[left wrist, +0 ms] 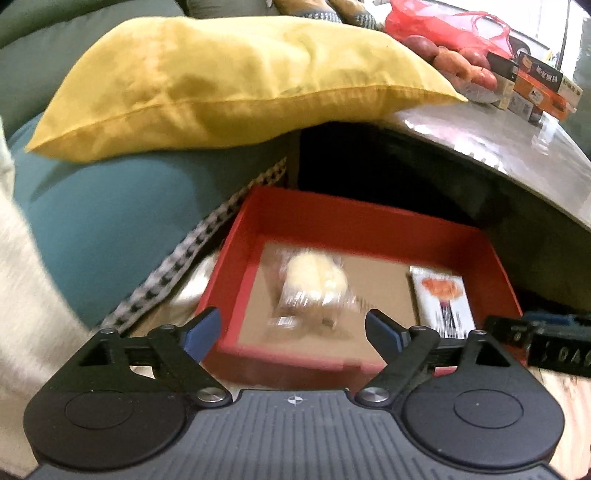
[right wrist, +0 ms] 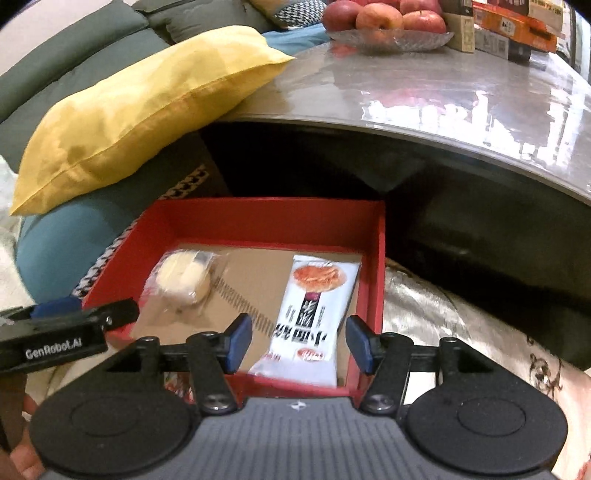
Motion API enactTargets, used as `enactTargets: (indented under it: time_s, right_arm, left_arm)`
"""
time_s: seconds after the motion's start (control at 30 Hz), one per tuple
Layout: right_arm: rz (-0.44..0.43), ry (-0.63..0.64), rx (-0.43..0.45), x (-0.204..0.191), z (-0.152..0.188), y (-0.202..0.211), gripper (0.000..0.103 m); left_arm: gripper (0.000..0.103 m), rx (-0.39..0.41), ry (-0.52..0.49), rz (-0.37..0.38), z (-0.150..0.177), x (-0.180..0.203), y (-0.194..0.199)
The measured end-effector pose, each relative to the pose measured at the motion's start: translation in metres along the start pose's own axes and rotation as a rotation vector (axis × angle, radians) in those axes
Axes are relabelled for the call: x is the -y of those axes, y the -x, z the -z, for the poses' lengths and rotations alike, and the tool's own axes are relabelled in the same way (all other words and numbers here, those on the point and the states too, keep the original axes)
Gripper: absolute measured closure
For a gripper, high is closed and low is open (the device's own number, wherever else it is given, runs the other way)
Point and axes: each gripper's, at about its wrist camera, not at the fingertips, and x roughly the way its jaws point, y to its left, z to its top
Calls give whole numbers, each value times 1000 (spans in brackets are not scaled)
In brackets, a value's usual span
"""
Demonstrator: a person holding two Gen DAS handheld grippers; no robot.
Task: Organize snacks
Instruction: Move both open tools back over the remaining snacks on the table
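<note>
An open red box (left wrist: 354, 225) (right wrist: 273, 221) with a brown floor stands below the table's edge. A clear-wrapped pale bun (left wrist: 314, 288) (right wrist: 183, 277) lies in its left half, and a white snack packet (left wrist: 443, 302) (right wrist: 314, 314) with an orange picture lies in its right half. My left gripper (left wrist: 291, 317) hangs open and wide over the box's near wall, its pads clear of the bun. The right gripper (right wrist: 298, 325) is open too; the white packet shows between its blue pads and rests on the box floor. Each gripper shows at the edge of the other's view.
A yellow pillow (left wrist: 229, 81) (right wrist: 140, 96) lies on a teal cushion (left wrist: 110, 221) left of the box. The grey glossy table (right wrist: 424, 92) overhangs the box and carries a bowl of apples (right wrist: 388, 22), stacked cartons (left wrist: 535, 85) and a red bag (left wrist: 443, 26). Pale patterned fabric (right wrist: 461, 332) lies to the right.
</note>
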Motion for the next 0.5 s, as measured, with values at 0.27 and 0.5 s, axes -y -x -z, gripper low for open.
enactTargets:
  time_s: [0.27, 0.5]
  right_arm:
    - [-42, 24, -28, -15, 34, 27, 46]
    - [-104, 105, -103, -48, 83, 39, 46]
  left_arm:
    - [11, -57, 35, -4, 39, -25, 22]
    - [10, -75, 87, -3, 64, -48, 43]
